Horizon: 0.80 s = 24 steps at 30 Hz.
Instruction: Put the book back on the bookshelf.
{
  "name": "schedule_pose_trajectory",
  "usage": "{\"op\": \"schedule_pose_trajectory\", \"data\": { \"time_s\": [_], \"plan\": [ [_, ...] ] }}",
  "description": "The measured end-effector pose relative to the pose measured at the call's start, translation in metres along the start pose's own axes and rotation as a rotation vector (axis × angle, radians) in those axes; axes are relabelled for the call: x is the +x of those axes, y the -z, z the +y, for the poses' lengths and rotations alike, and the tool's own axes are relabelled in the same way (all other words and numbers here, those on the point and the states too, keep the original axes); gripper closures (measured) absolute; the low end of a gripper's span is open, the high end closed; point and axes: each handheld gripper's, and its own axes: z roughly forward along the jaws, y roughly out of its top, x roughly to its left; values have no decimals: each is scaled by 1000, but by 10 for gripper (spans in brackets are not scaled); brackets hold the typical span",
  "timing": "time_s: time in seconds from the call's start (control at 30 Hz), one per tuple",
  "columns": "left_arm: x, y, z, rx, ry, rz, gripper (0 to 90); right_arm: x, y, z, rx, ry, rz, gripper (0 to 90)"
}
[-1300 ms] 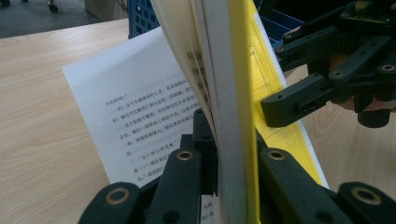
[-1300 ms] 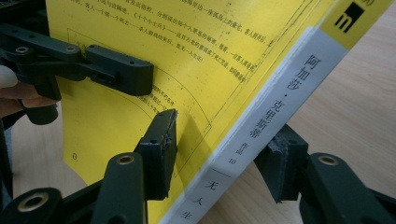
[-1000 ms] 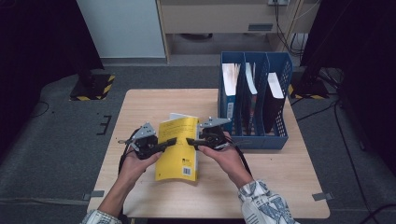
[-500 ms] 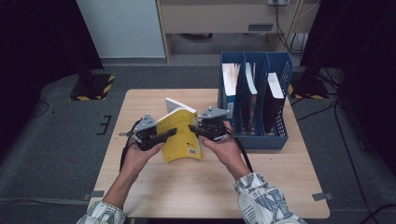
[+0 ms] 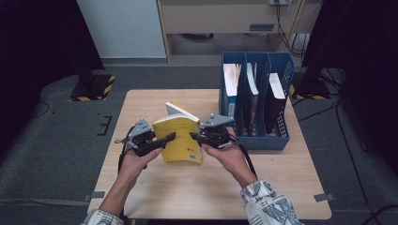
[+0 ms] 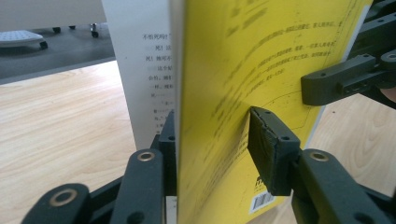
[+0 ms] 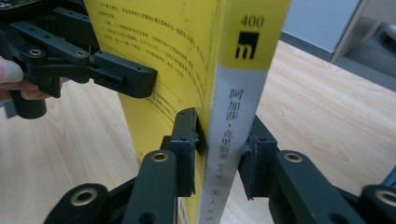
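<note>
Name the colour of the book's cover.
Yellow book cover; clearest in the left gripper view.

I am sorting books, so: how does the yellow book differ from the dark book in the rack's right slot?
The yellow book has a bright cover; the dark book is nearly black. The yellow book is out over the table, partly open; the dark book stands inside the blue rack. Both are upright.

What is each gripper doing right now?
Left gripper: jaws just opening, yellow book between them, one pad off.
Right gripper: closed on the book's spine.
</note>
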Motion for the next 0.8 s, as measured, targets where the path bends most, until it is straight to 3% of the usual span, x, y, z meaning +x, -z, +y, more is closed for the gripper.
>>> {"op": "schedule_pose_trajectory", "data": {
  "time_s": [0.23,0.47,0.7,0.8],
  "plan": [
    [-8,1,-5,12,-26,-18,575,1,6,5,-11,-2,52,632],
    [-5,1,-13,25,2,35,477,4,5,8,1,15,55,644],
    [1,4,-25,27,35,77,456,10,1,13,-5,26,85,602],
    [3,4,-28,34,29,96,457,12,-2,16,0,39,97,580]
  ]
}}
